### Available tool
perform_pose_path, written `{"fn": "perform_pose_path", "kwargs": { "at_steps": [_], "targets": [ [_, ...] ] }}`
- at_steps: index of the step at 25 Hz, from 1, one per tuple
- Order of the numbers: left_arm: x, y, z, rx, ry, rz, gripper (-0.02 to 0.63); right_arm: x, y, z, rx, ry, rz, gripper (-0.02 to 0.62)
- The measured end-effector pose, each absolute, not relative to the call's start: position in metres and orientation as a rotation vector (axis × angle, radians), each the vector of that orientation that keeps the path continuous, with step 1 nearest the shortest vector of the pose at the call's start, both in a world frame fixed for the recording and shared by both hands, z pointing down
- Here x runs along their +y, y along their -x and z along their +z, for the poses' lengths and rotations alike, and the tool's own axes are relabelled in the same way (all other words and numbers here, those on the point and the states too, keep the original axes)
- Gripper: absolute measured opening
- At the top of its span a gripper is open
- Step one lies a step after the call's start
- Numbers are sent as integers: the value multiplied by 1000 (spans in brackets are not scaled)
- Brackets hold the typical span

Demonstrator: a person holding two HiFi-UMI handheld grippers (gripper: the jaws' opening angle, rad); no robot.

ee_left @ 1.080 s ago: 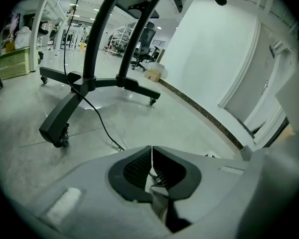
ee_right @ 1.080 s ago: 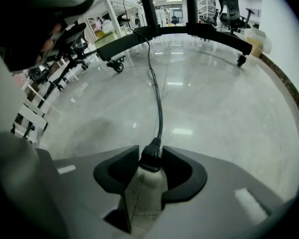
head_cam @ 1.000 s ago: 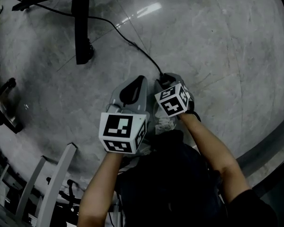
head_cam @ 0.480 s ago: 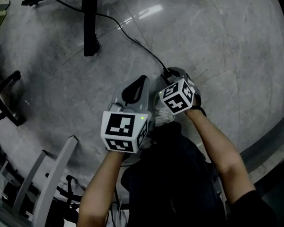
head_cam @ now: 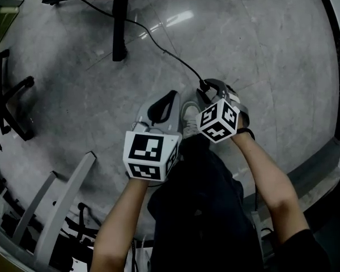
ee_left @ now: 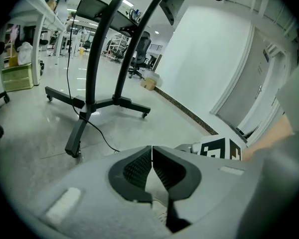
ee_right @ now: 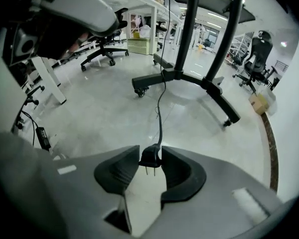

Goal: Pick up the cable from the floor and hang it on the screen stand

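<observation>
- Right gripper view: my right gripper (ee_right: 149, 154) pinches the plug (ee_right: 150, 158) of the cable (ee_right: 160, 103) between its pads. The cord runs away to the foot of the screen stand (ee_right: 185, 39).
- My left gripper (ee_left: 152, 153) has its jaws pressed together on nothing, well short of the stand.
- I'd hold the pinch firm, carry the plug toward the stand without yanking, and gather slack with the left.
- Count: one cable, one plug, two prongs, one stand, two grippers.
</observation>
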State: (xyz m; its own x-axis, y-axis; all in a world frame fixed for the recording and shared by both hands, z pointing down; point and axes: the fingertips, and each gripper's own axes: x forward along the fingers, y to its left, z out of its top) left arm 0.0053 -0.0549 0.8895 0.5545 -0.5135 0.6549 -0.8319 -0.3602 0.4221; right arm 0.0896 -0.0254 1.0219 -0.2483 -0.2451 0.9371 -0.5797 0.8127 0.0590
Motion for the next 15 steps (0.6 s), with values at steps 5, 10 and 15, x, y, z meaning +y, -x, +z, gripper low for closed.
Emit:
{"fn": "perform_pose_path", "kwargs": {
  "at_steps": [5, 10, 15],
  "targets": [
    [-53, 1, 850, -1098, -2061, 540, 8, -34, -89, 964, -1839, -591, 226, 138],
    [-56, 11, 809, -1139, -2097, 547, 9, -47, -88, 901, -1831, -533, 69, 138],
    [-58, 14, 765, -1169, -2124, 519, 29, -69, -91, 832, -1818, -518, -73, 138]
  ]
}}
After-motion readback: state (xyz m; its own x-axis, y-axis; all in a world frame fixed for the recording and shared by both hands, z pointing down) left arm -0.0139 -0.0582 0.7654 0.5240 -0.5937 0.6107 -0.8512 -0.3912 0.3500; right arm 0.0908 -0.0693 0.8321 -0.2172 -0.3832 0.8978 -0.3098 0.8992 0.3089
